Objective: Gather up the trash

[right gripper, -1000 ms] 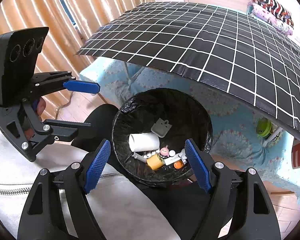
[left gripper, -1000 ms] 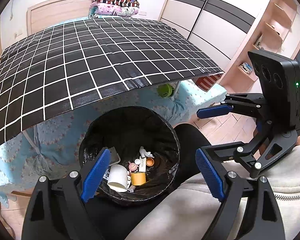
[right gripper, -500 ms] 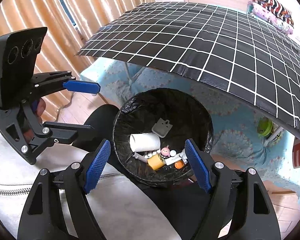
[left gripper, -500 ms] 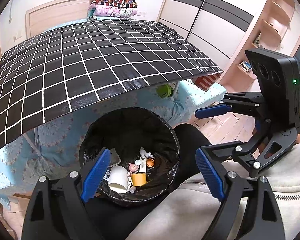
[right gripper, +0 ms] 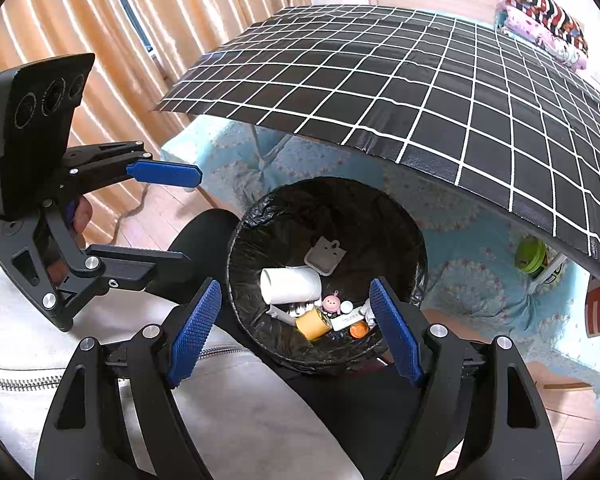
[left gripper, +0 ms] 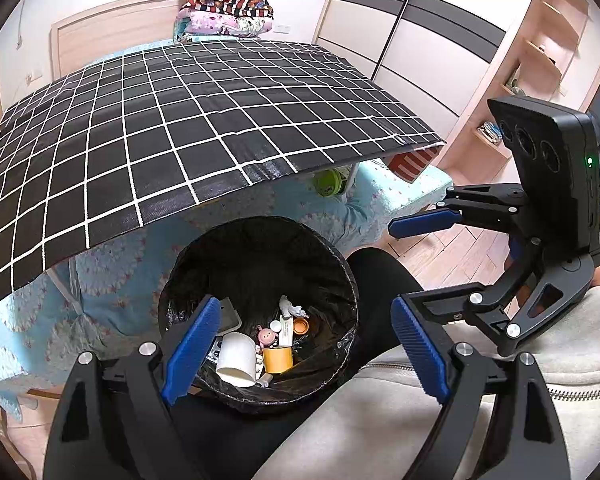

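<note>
A round bin lined with a black bag (left gripper: 260, 248) (right gripper: 328, 208) stands on the floor below both grippers. In it lie a white cup (left gripper: 236, 360) (right gripper: 290, 284), a yellow roll (left gripper: 278, 360) (right gripper: 312, 322), a small pink figure (left gripper: 266, 336), an orange cap (left gripper: 301, 325) and a grey plastic pack (right gripper: 324, 258). My left gripper (left gripper: 304, 302) (right gripper: 194, 216) hangs open above the bin's near rim, holding nothing. Over the same rim my right gripper (right gripper: 295, 284) (left gripper: 398, 264) is open too, with nothing between its blue pads.
A table under a black cloth with white squares (left gripper: 180, 140) overhangs the bin's far side. A bed with a pale blue cover (right gripper: 480, 264) is behind. A green object (left gripper: 328, 184) sits under the table. A person's dark trouser leg (left gripper: 384, 272) and pale jacket (left gripper: 380, 420) are close below.
</note>
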{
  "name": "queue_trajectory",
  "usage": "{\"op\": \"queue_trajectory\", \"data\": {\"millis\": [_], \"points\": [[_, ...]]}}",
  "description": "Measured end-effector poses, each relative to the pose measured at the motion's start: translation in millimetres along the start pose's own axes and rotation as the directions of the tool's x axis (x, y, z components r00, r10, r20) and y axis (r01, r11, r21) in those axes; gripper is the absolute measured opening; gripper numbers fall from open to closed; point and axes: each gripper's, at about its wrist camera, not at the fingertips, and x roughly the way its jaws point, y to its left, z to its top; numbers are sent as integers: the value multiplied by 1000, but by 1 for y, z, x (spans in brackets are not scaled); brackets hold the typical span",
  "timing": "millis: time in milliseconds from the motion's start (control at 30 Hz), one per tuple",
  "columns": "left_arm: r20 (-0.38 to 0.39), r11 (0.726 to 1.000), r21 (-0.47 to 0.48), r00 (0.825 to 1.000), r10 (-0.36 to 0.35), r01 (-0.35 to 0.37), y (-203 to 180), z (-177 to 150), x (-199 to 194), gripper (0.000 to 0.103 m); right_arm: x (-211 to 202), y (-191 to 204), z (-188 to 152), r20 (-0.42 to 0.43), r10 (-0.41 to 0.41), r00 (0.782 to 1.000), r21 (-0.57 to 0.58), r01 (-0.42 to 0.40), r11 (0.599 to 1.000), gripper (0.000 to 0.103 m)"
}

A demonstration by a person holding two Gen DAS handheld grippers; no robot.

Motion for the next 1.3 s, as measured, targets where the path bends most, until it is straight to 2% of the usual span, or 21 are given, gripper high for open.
{"op": "queue_trajectory", "data": {"millis": [1300], "points": [[4, 1000, 10, 1000, -10, 10, -1, 1, 0, 84, -2, 3, 1, 8, 6, 1000, -1, -6, 1000, 77]]}}
